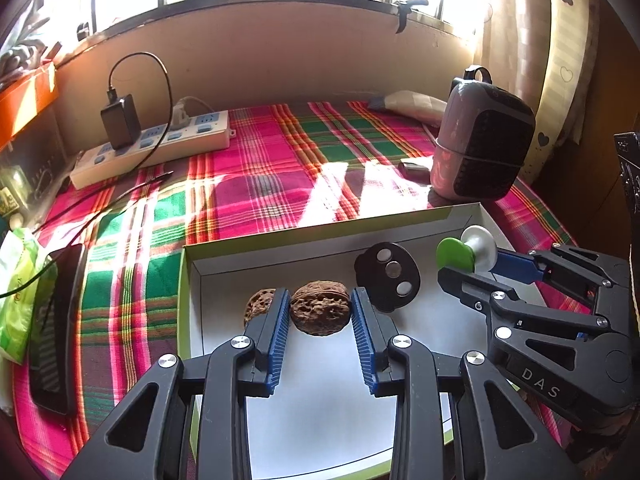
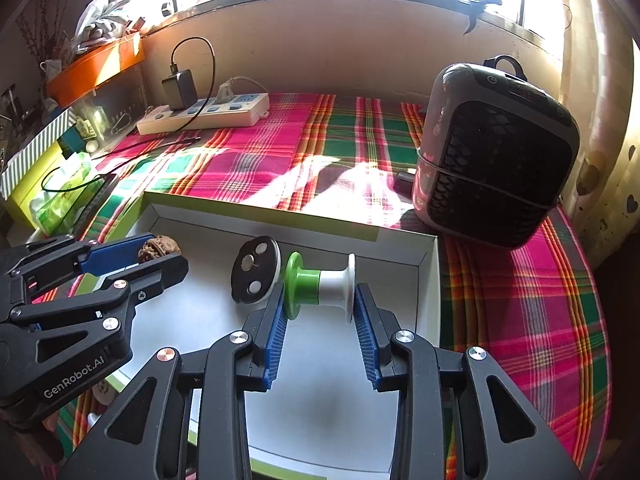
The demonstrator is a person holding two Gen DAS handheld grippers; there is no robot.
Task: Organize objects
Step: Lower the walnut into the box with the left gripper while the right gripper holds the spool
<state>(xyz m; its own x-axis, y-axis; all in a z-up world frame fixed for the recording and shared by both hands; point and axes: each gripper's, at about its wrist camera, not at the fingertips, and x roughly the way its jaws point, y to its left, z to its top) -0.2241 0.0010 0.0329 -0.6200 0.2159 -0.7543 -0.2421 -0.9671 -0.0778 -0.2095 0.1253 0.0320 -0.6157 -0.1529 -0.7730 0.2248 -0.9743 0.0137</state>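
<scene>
My left gripper [image 1: 320, 294] is shut on a brown walnut [image 1: 320, 312] over the white box with a green rim [image 1: 320, 232]. A second walnut [image 1: 258, 304] lies on the box floor just left of my left finger. A black disc with three silver magnets [image 1: 388, 276] sits in the box between the two grippers. My right gripper [image 2: 320, 292] is shut on a green and white spool [image 2: 320, 284], pads pressing on its two end flanges, near the box's right wall [image 2: 428, 280]. The left gripper [image 2: 166, 254] with its walnut [image 2: 160, 248] shows at the left of the right wrist view.
The box lies on a pink and green plaid cloth [image 1: 260, 168]. A black and pink heater [image 2: 496, 152] stands at the right, a white power strip [image 1: 160, 148] with a black charger at the back left. A phone [image 1: 56, 320] and green tissue pack [image 1: 16, 292] lie left.
</scene>
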